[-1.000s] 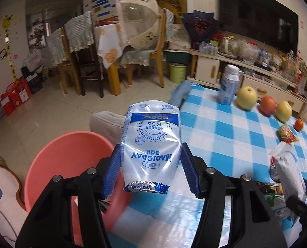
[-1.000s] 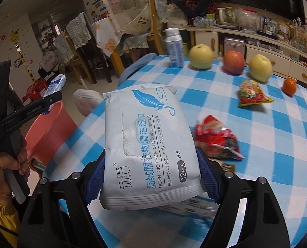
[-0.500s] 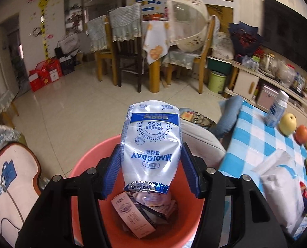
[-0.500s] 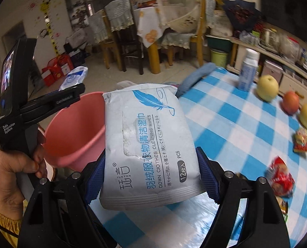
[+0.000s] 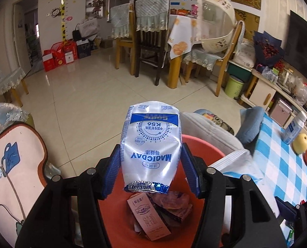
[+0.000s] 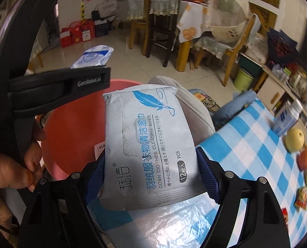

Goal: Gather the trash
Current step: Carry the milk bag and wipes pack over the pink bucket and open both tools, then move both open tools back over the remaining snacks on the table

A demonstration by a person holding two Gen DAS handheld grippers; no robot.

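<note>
Both jaws grip trash: left's pouch [image 5: 151, 144] over wrapper-filled bucket [image 5: 203, 142]; right's wipes pack [image 6: 149, 144] beside it.

Soft, even indoor light fills both fisheye views, with daylight glare sheening the tiled floor [image 5: 87, 86] by the doorway. Edges bow and darken sharply. In the right view, the fruit [image 6: 295, 137] smears with motion blur.

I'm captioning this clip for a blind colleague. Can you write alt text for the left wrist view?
The left hand-held gripper holds a white-and-blue MAGICDAY pouch above a pink bin that already has wrappers in it. Beyond lie a tiled floor, dining chairs and, at right, a blue checked table with fruit.
</note>
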